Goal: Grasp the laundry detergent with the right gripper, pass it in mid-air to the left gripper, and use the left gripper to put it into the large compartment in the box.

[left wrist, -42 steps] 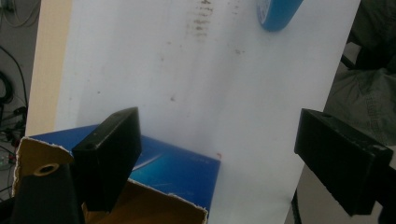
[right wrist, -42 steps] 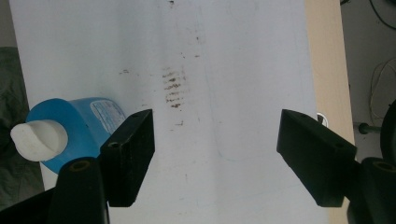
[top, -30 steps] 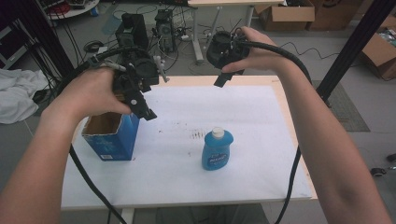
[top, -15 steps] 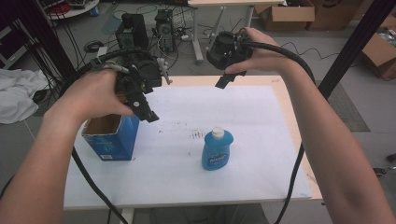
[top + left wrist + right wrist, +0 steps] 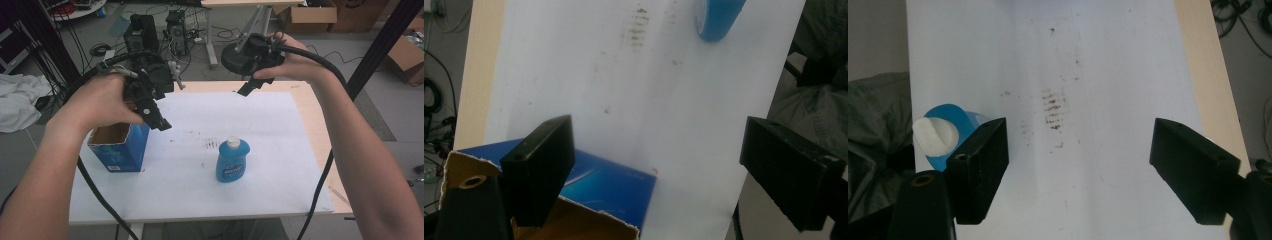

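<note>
Since the earlier frame, the right gripper (image 5: 248,88) has drifted slightly at the far edge, its jaws just opening, nothing between them. Below and nearer stands the upright blue dish-soap bottle (image 5: 232,161), mid-table, unobstructed. Left gripper (image 5: 156,120), jaws apart and empty, hovers over the open blue carton (image 5: 116,148) at left.

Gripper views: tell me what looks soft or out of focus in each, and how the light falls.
Left gripper view: the blue bottle at the top edge and the box below are soft, and the white sheet is brightly and evenly lit. Right gripper view: the bottle's white cap is slightly blurred; the dark smudges read clearly.
</note>
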Demonstrator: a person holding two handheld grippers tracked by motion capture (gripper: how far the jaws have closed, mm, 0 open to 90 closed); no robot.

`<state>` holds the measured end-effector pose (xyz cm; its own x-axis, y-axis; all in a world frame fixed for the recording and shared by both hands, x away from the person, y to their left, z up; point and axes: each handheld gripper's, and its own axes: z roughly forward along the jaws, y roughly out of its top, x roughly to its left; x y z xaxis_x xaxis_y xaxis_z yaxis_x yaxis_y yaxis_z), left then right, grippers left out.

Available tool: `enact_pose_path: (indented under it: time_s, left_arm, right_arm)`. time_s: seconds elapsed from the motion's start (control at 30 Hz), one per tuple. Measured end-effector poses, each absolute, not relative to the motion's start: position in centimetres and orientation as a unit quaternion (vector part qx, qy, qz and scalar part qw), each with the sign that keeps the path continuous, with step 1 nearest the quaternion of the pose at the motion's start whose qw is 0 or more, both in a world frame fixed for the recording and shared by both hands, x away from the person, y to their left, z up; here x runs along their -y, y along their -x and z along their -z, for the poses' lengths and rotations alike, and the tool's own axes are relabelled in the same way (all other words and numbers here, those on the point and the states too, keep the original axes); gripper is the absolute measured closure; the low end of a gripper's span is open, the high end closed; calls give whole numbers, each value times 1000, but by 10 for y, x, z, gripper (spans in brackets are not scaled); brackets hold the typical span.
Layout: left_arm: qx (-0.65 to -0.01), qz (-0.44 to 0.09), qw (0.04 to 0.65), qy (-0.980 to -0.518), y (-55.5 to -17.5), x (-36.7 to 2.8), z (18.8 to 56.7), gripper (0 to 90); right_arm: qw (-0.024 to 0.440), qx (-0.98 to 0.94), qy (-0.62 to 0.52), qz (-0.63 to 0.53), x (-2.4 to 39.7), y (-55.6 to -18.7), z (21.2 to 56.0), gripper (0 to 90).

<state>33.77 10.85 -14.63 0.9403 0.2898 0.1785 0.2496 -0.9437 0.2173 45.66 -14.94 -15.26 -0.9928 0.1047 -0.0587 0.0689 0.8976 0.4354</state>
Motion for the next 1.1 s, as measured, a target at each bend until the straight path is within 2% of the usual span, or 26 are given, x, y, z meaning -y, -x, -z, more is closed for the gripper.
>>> enact_pose_path:
  time_s: [0.27, 0.6, 1.1]
  left_arm:
    - [-147, -100, 105, -978, -341, -115, 154, 153]
    - [-149, -97, 106, -978, -341, -112, 158, 153]
    - [-151, -97, 106, -978, -342, -108, 156, 154]
  right_arm:
    - [10, -954, -34, -297, 180, -449, 163, 204]
    - [2, -942, -19, -334, 205, -434, 184, 174]
    - [-33, -921, -5, -388, 229, -419, 235, 156]
